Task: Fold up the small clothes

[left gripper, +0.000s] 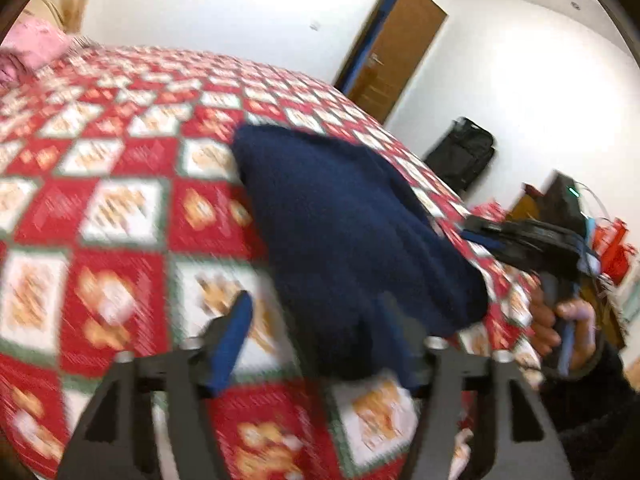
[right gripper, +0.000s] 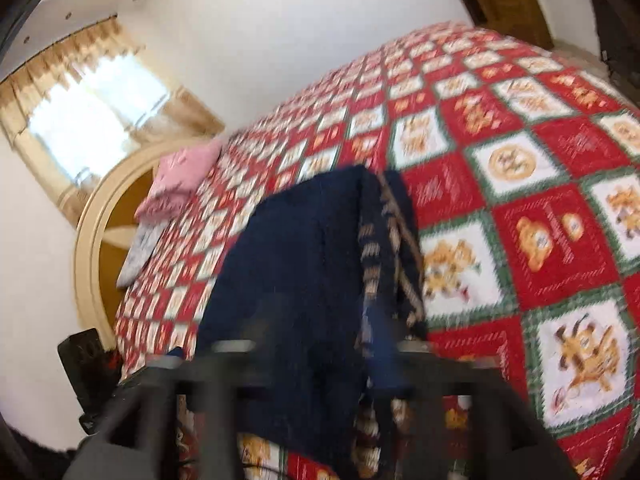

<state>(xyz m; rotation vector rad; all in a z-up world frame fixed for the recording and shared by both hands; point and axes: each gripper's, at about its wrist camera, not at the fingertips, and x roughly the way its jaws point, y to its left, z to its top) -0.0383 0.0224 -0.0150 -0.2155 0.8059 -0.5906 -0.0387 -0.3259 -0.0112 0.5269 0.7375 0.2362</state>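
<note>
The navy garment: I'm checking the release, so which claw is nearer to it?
Left. The left claw straddles the navy garment's near edge, open; the right claw sits just off its far side.

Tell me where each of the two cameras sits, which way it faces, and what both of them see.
Left wrist: on the left gripper, looking down across the bed toward the door; its own open fingers, plus the right gripper and hand.
Right wrist: on the right gripper, facing the window; its own blurred fingers.
Shared: navy garment, red patchwork quilt, pink pillow.
</note>
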